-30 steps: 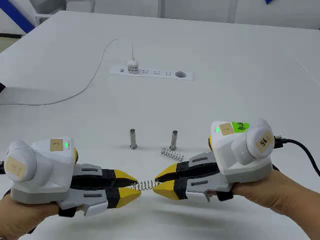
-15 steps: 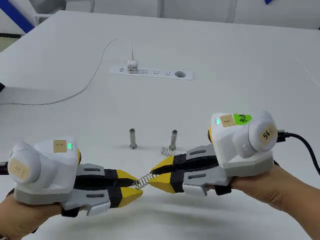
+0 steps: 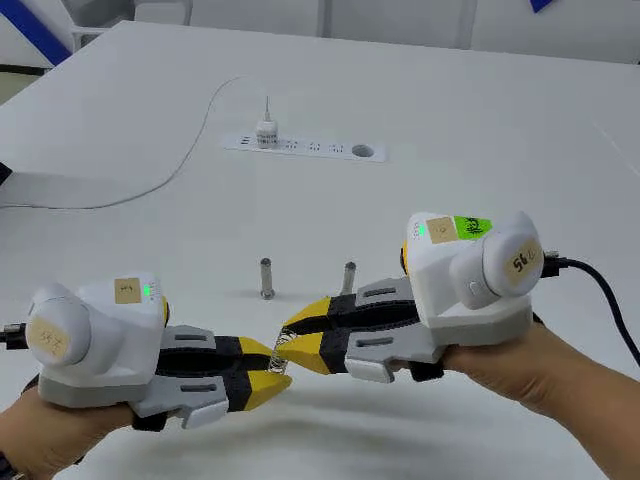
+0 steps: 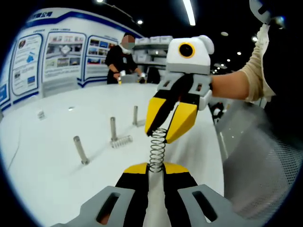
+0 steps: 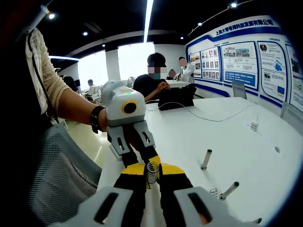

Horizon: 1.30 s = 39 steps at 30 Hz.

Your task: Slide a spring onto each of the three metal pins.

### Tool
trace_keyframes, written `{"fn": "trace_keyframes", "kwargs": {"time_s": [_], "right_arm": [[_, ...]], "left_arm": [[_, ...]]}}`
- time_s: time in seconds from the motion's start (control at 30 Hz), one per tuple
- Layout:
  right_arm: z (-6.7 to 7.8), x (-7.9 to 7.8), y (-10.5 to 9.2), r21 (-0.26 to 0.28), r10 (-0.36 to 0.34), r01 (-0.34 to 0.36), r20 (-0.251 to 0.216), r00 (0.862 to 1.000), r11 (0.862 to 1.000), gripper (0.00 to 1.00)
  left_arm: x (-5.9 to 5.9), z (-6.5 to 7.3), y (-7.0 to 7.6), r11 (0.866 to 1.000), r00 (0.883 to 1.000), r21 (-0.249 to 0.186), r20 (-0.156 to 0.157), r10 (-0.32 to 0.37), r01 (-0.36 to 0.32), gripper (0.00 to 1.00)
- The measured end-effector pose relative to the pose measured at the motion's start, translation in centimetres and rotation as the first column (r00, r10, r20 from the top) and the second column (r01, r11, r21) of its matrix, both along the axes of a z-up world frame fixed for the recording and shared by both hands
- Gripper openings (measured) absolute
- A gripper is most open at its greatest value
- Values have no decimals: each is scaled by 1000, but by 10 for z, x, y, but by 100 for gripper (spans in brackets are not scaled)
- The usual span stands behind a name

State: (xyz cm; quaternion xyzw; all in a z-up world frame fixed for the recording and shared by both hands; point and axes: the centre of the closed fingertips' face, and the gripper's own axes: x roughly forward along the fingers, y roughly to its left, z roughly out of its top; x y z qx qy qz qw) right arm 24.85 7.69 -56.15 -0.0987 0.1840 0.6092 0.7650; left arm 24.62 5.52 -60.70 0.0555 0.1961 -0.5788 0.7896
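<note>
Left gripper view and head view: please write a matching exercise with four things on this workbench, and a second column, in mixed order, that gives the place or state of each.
Things
1. held spring
2. loose spring
3. metal pins
4. power strip

Places or states
A. standing upright on the table, with nothing on them
B. at the far side of the table, with a white plug in it
C. held at its two ends by the left gripper and the right gripper
D. lying flat on the table beside one pin

Pairs: 1-C, 2-D, 3-A, 4-B
</note>
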Motion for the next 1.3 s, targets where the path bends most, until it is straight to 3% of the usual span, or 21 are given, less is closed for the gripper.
{"fn": "trace_keyframes", "kwargs": {"time_s": [0.37,0.8,0.93,1.07,1.3], "right_arm": [[-1,3,2,-18,-2,3,19,1000,1000,11],[4,13,-1,-18,-28,29,36,999,999,11],[9,19,-1,-12,-44,44,49,998,999,11],[12,28,-4,-10,-70,71,63,996,997,11],[24,47,-6,-10,-116,118,107,987,993,11]], "left_arm": [[3,0,1,1000,1000,-3,4,21,-21,12],[10,2,9,996,997,-22,-2,82,-82,28],[14,0,15,993,994,-21,-5,113,-113,33],[19,0,20,989,989,-20,-4,147,-147,44],[23,-1,26,983,983,-23,4,181,-181,49]]}}
